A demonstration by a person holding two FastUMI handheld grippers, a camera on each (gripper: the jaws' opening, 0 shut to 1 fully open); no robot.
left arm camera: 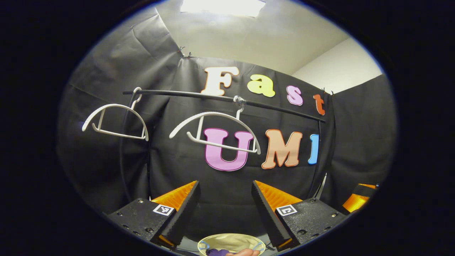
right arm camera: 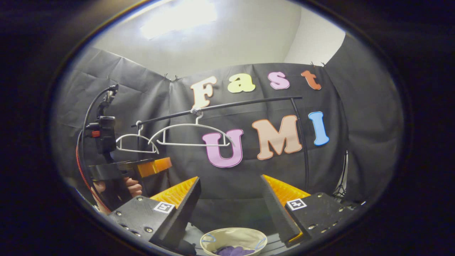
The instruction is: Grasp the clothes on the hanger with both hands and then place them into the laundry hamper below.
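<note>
1. The left gripper (left arm camera: 226, 209) has its fingers spread wide with nothing between them; the right gripper (right arm camera: 231, 206) is the same, fingers well apart and empty.

2. The clothes are off the rail. A purple garment (right arm camera: 234, 251) lies bunched in the laundry hamper (right arm camera: 249, 235), which sits low between and beyond the right gripper's fingers. In the left gripper view the same purple cloth shows at the hamper's near edge, below the gap between the fingers.

3. Two white hangers (left arm camera: 215, 133) hang bare on the black rail (left arm camera: 277, 107), above and well beyond both pairs of fingers. By this, the task looks done or nearly so.

4. Handling, as a judgement: the garment is soft and light, collapsing into a heap with no shape of its own. It will not break or slip much against ribbed finger pads, but it will sag and trail from wherever it is pinched.

5. If it had to be taken up again, each pair of fingers should close on a thick fold near opposite ends of the heap, so the cloth lifts evenly and does not drag over the hamper's rim.

6. The hamper itself looks like a soft cloth tub with blue loop handles; a snagged garment might tip it.
</note>
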